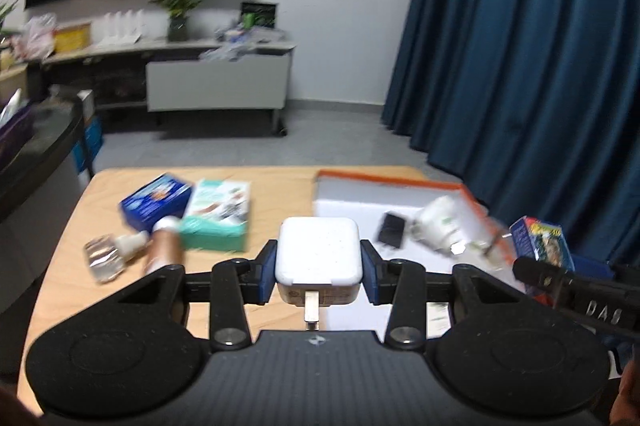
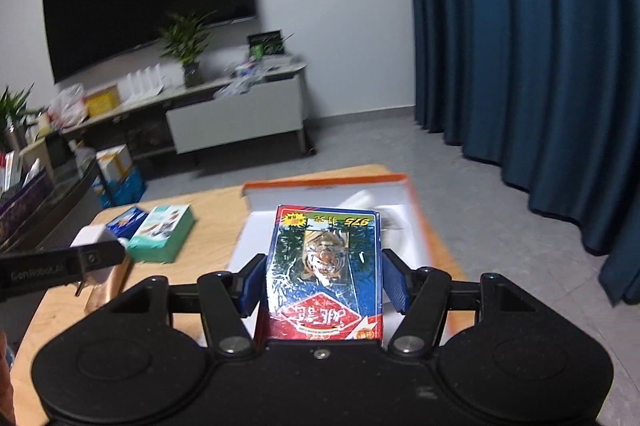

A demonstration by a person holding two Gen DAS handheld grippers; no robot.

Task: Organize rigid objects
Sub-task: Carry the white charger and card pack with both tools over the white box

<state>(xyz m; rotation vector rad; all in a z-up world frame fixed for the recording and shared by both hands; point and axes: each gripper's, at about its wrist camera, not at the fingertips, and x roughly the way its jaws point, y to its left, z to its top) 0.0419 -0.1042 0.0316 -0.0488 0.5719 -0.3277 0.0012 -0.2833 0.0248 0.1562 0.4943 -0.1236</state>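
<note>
My left gripper (image 1: 319,268) is shut on a white charger plug (image 1: 318,250), its blue pads pressing both sides, held above the wooden table (image 1: 276,186). My right gripper (image 2: 324,278) is shut on a blue and red card box with a tiger picture (image 2: 326,266), held over the orange-rimmed white tray (image 2: 328,182). The same card box (image 1: 540,242) shows at the right edge of the left wrist view. The tray (image 1: 400,182) holds a small black object (image 1: 391,230) and a white bulb-like item (image 1: 440,222).
On the table's left lie a blue box (image 1: 156,202), a teal box (image 1: 218,222), a clear glass bottle (image 1: 106,256) and a copper-coloured tube (image 1: 164,250). A blue curtain (image 1: 520,46) hangs to the right. A low cabinet with plants (image 1: 216,82) stands at the far wall.
</note>
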